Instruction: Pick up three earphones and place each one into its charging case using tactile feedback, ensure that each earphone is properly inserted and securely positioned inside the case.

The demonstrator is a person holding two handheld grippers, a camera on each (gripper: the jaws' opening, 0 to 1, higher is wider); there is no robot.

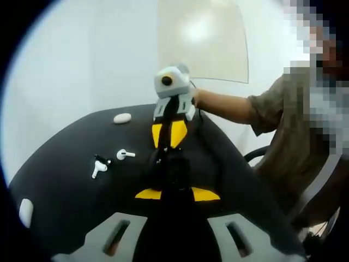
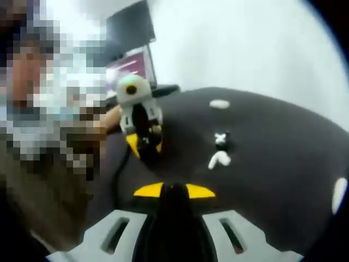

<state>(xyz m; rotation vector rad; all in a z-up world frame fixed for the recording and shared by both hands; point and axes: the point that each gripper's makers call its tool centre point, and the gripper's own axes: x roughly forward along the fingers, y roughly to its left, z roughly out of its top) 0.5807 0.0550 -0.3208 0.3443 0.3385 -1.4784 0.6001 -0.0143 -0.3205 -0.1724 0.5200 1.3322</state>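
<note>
2 earphones (image 1: pixel 109 161), 2 white cases (image 1: pixel 122 118), 1 table (image 1: pixel 65 185), 1 laptop (image 2: pixel 131 63).

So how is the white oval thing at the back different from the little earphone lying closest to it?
The oval charging case is a smooth, rounded lump, while the earphone has a round bud with a thin stem sticking out. The case looks bulkier than the earphone. The case also sits near the table's far edge, and the earphone lies closer in. Both are white and rest on the dark table.

Bright room, soft and warped pictures

A glaring pale wall panel (image 1: pixel 203 38) washes out above the matte black table (image 1: pixel 65 164); the right gripper view is blurrier, and fisheye bending curves both views' edges.
</note>
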